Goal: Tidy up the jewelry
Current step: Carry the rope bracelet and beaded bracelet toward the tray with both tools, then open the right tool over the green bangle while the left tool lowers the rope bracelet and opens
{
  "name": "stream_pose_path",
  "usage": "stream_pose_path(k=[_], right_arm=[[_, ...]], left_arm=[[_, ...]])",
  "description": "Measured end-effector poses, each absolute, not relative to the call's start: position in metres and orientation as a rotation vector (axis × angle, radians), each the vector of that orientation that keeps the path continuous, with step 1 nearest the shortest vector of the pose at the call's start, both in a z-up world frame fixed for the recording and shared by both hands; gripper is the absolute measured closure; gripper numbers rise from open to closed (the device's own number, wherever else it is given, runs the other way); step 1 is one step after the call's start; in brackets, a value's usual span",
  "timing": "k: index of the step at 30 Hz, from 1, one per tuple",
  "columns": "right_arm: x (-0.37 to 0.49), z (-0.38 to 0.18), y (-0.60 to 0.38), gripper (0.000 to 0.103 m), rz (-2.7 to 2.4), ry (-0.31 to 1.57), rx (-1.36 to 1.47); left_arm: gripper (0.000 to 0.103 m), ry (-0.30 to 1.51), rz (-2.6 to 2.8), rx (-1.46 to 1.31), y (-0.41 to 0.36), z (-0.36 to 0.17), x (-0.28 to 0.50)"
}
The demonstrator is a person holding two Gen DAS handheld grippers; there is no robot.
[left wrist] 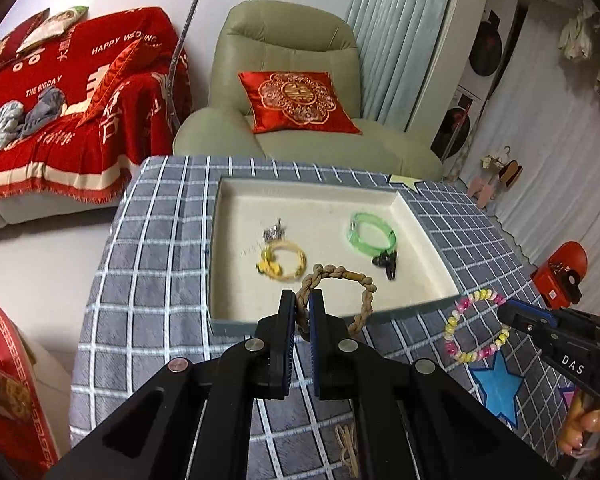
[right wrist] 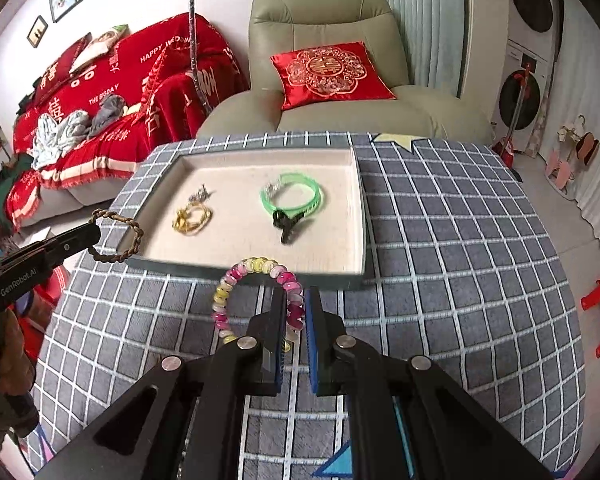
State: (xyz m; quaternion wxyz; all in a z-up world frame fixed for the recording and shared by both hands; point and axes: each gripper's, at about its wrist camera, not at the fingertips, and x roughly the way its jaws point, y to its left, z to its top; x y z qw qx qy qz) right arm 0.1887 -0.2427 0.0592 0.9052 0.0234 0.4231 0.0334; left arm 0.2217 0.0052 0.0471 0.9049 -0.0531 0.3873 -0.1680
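1. The left gripper (left wrist: 303, 304) is pinching the brown braided bracelet (left wrist: 340, 284) at one spot of its ring, and the rest of the ring hangs free over the near edge of the tray (left wrist: 236, 200). The grip is on a thin part of the cord, so the bracelet could slip out if the hand shakes or tilts.
2. The right gripper (right wrist: 296, 300) is pinching the pink and yellow bead bracelet (right wrist: 256, 280), which is in the air above the checked tablecloth (right wrist: 460, 240), just before the near wall of the tray. The beads are round and smooth, so I judge they can roll between the pads and the bracelet may drop on the cloth.
3. The hanging loops are low. If either hand goes forward without enough height, a loop may catch on the tray wall and pull out of the grip, or push the tray.
4. Inside the tray already lie a yellow bracelet (left wrist: 286, 258) on the left and a green bracelet (left wrist: 372, 236) on the right, with a small black piece touching it. A careless release may put the new bracelets on top of these and tangle them.
5. Both hands aim for the same tray, so the two grippers may bump near its near edge.
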Motion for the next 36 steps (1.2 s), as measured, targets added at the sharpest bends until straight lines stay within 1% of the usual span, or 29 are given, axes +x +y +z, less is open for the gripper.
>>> stream_pose_path(k=[8, 15, 24, 30, 36], right_arm=[[0.231, 0.073, -0.247, 0.093, 0.091, 0.853, 0.089], [0.277, 0.072, -0.250, 0.093, 0.102, 0.864, 0.140], [0.336, 0.031, -0.249, 0.093, 0.095, 0.944, 0.212], [0.350, 0.005, -0.252, 0.093, 0.073, 0.983, 0.224], [0.352, -0.008, -0.253, 0.093, 0.054, 1.002, 0.200]], left_arm=[[0.080, 0.777, -0.343, -0.063, -0.004, 0.061, 0.254], [0.081, 0.800, -0.323, -0.035, -0.014, 0.055, 0.294], [0.080, 0.898, -0.281, 0.007, -0.035, 0.009, 0.337], [0.080, 0.937, -0.263, 0.048, -0.043, -0.013, 0.347], [0.080, 0.956, -0.241, 0.074, -0.046, -0.023, 0.349]])
